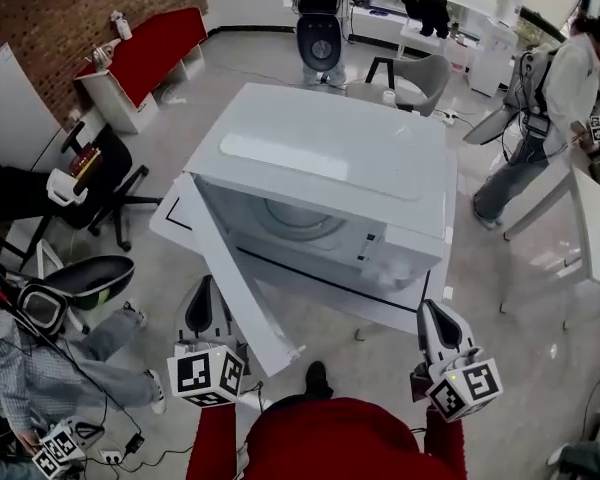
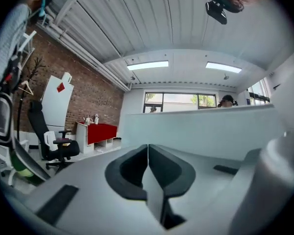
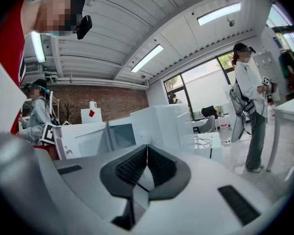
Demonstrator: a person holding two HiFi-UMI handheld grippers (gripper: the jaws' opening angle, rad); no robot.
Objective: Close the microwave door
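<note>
The microwave point(image 1: 330, 158) door point(image 1: 242, 288) is swung open between left claw point(image 1: 202, 303) and right claw point(image 1: 436, 320), both clenched empty; a chair point(image 1: 420, 78) is seen behind.

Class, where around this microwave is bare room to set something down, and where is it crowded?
Bare: the microwave's flat top, and the table strip before it, between open door and right gripper. Crowded: front left, where the door and left gripper stand close.

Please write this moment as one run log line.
white microwave door: open | left gripper: shut, empty, beside door | right gripper: shut, empty
</note>
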